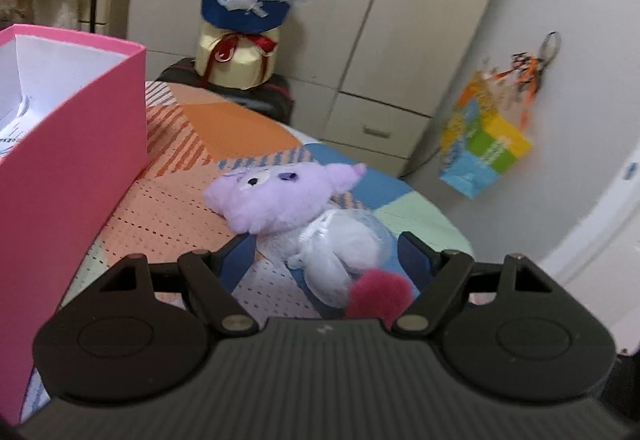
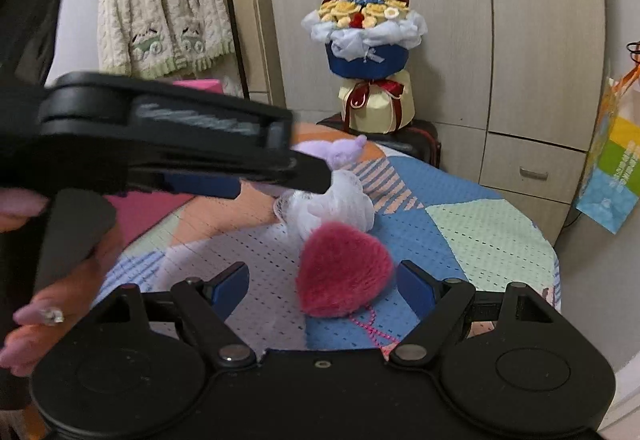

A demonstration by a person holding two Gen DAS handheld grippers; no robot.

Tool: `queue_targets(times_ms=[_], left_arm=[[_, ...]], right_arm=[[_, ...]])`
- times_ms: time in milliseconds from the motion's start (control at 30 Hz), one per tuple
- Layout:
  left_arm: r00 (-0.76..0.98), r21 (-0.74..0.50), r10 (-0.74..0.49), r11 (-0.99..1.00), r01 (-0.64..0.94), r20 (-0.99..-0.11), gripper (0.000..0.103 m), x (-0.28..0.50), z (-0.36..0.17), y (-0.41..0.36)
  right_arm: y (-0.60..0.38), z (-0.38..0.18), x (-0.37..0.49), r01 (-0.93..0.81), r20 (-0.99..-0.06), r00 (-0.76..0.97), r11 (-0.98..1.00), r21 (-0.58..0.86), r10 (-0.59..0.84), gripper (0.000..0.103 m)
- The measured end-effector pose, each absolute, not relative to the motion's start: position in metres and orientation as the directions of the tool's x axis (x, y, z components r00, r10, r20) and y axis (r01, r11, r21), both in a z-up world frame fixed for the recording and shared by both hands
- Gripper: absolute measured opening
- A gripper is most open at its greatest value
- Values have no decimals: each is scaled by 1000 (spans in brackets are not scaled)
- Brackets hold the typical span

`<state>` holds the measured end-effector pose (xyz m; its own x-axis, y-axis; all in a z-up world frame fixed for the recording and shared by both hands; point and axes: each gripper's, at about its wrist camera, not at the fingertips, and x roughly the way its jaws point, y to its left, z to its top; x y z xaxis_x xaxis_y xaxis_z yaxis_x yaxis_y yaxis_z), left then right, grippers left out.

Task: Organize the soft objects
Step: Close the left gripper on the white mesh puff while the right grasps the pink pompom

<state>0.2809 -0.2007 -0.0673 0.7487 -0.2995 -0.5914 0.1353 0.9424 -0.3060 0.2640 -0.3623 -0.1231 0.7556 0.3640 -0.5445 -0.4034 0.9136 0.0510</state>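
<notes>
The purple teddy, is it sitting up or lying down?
Lying down. The purple plush toy lies flat on the patterned blanket, between the open left gripper fingers.

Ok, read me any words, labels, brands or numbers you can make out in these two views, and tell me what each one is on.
No text can be read in either view.
Colourful gift bag: white lettering on the green panel, too blurred to read.
Paper inside the pink box: faint print, too small to read.
Plush toy, pink fuzzy heart and bouquet: no text visible.

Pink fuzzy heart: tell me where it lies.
The pink fuzzy heart lies on the patchwork bedspread, between the open right claw fingers, touching the purple plush toy.
</notes>
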Motion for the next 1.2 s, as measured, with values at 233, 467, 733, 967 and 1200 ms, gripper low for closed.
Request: queue_targets(times_ms=[233, 467, 733, 967, 1200], left_arm=[[695, -298, -269, 951, 82, -666, 76, 305, -88, -207], [693, -334, -300, 938, 90, -656, 66, 309, -96, -199], [711, -355, -304, 931, 82, -634, 44, 309, -103, -190], [681, -441, -380, 893, 92, -626, 17, 310, -111, -180], [695, -457, -386, 885, 92, -607, 9, 305, -116, -179]], right_arm=[[-363, -130, 274, -416, -564, 748, 909, 11, 350, 84], [-360, -137, 278, -438, -567, 742, 899, -8, 357, 84], [-362, -141, 280, -436, -544, 751, 900, 16, 374, 81], [-361, -142, 281, -425, -523, 761, 904, 44, 384, 55], [-356, -141, 271, -421, -521, 772, 907, 10, 364, 45]])
